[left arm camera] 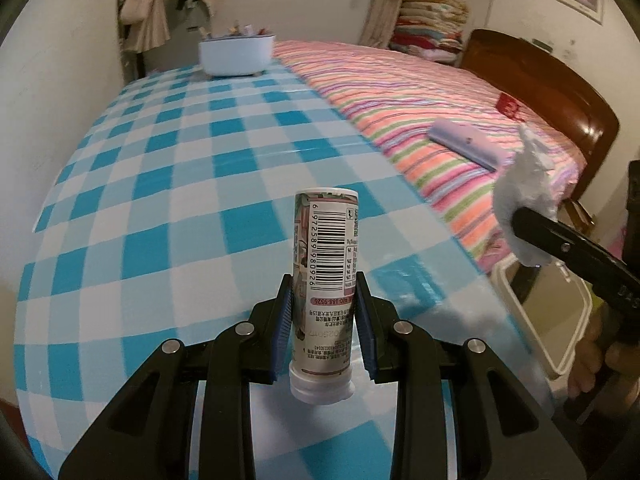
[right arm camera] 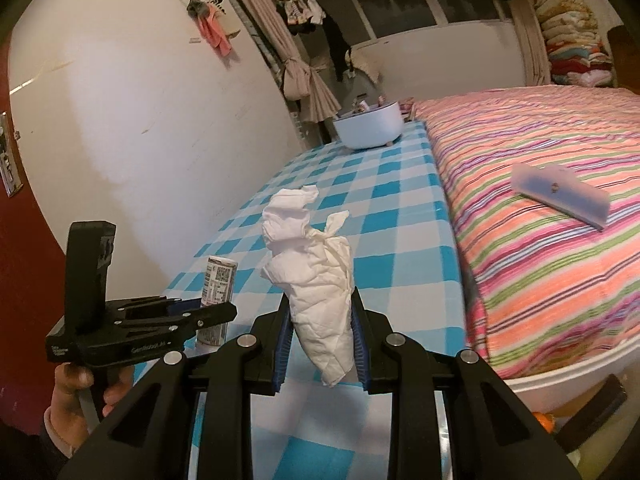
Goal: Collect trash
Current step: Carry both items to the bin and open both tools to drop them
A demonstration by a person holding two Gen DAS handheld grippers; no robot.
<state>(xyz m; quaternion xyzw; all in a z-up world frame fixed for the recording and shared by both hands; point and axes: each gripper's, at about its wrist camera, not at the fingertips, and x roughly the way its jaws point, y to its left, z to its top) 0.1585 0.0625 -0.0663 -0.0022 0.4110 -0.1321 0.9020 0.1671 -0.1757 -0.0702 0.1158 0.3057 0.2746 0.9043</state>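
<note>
A: Blue-and-white checked cloth covers the table [left arm camera: 168, 208]. What does the left claw [left arm camera: 324, 312] grip?

B: It is clamped on 1 upright tube-shaped container [left arm camera: 325, 280] with a barcode label, white cap at the bottom, held above the table.

A: And farther right?

B: The right claw [right arm camera: 320, 340] is clenched around 1 crumpled white tissue [right arm camera: 316, 280], raised over the table's near end, between the container and the bed [right arm camera: 540, 240].

A: What lies beyond?

B: A white tub [left arm camera: 236, 54] holding small items sits at the table's far end. A pale purple pouch [left arm camera: 468, 144] rests on the striped bedcover, well apart from both claws.
</note>
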